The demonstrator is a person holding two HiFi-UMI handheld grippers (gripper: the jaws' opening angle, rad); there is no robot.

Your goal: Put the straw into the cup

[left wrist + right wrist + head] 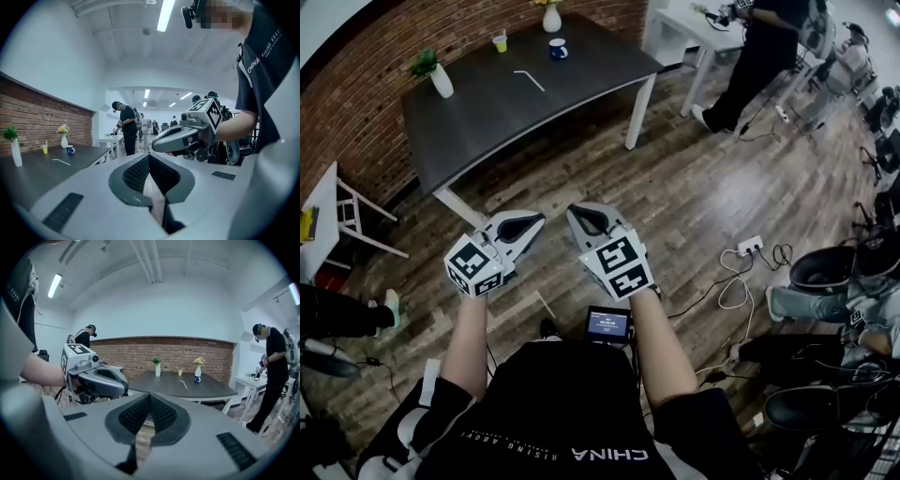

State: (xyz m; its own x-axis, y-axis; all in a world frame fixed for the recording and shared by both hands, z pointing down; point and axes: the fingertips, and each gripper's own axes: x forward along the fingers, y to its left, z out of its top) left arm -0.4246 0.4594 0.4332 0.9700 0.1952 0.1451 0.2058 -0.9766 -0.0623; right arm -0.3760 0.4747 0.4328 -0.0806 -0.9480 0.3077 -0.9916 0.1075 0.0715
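Observation:
A white bent straw lies on the dark table, far ahead of me across the wooden floor. Beyond it stand a blue cup and a small yellow-green cup. My left gripper and right gripper hang side by side in front of my chest, well short of the table. Both are shut with nothing in them. The right gripper view shows the straw, the blue cup and the yellow-green cup beyond its closed tips. From the left gripper view the straw appears at the far left.
A white vase with a green plant and a white vase with flowers also stand on the table. A person stands at a white table at the back right. A power strip with cables lies on the floor. A white chair is at the left.

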